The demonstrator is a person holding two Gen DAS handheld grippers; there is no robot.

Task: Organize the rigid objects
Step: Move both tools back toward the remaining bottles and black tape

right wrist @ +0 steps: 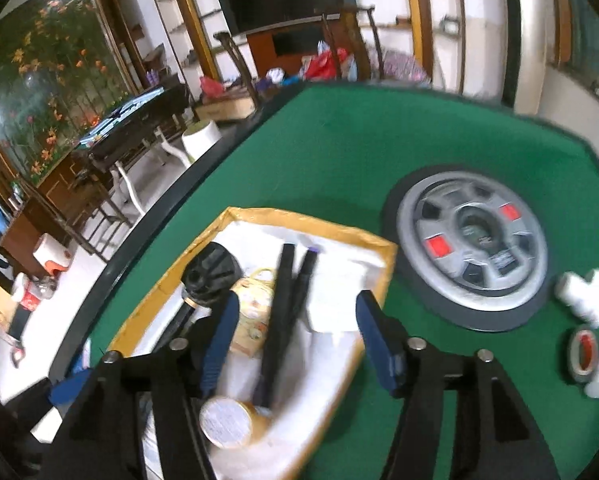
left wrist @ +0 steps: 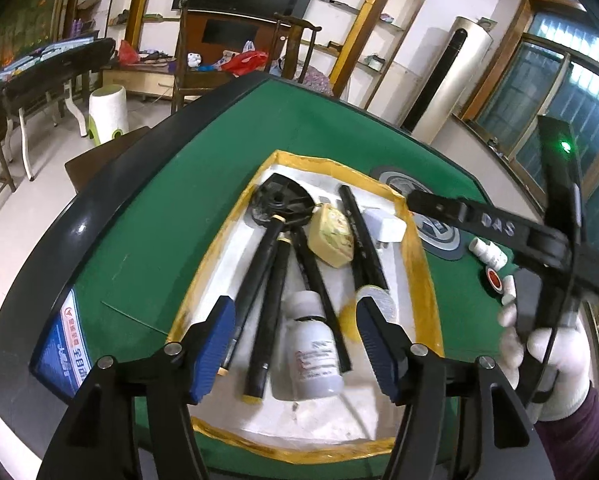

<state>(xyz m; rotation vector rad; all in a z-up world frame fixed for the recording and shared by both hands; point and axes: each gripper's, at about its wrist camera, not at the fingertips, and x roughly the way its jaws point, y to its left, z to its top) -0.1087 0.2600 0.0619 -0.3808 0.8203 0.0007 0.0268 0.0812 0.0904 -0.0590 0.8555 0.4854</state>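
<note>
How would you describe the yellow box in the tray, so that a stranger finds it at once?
On the green table lies a white tray with a yellow rim, full of long black rods. The yellow box rests in its middle, between two rods, beside a white charger. It alone is squat, pale yellow and printed.

Left tongs [left wrist: 295, 344]: fingers spread wide, blue pads [left wrist: 215, 344] facing each other, nothing between them. Right tongs [right wrist: 295, 340]: likewise spread wide, gripping nothing. In the left view, the right tongs [left wrist: 415, 200] reach in from the right, their handle held in a white-gloved hand [left wrist: 547, 352] with a dark purple sleeve.
</note>
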